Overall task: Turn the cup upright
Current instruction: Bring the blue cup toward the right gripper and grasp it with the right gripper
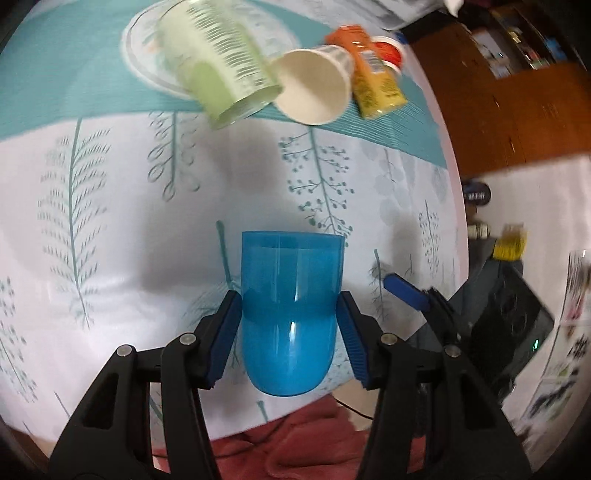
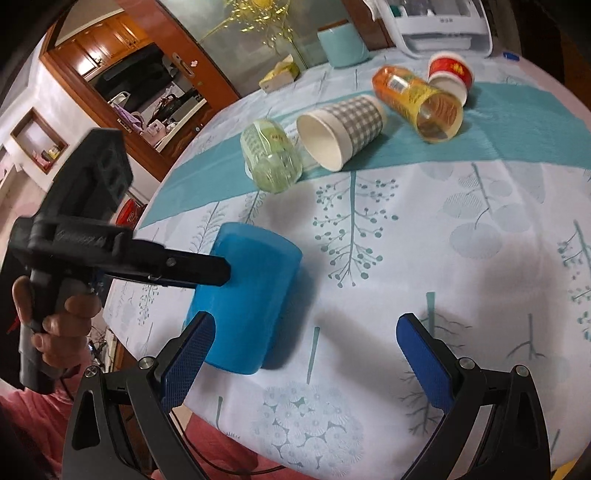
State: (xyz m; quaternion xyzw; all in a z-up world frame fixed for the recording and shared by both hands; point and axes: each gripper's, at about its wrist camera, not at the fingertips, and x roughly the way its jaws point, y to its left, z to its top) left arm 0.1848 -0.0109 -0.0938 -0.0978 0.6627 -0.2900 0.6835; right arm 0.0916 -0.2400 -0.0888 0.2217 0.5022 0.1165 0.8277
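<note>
Two blue pads of the left gripper (image 1: 288,332) press on either side of the blue cup (image 1: 290,314), holding it near its rounded closed end. That cup is see-through blue plastic with smooth sides, its open rim pointing away from the camera, over the near edge of the tablecloth (image 1: 110,221). The right gripper (image 2: 303,354) is spread wide with nothing between its pads, just beside the cup. Printing on the green cup (image 1: 218,62) and orange cup (image 1: 373,74) is too blurred to read. Only the right wrist view shows the person's left hand (image 2: 55,321) on the handle, the checked pattern on the paper cup (image 2: 340,129), a teal canister (image 2: 341,42) and a white appliance (image 2: 443,26)
</note>
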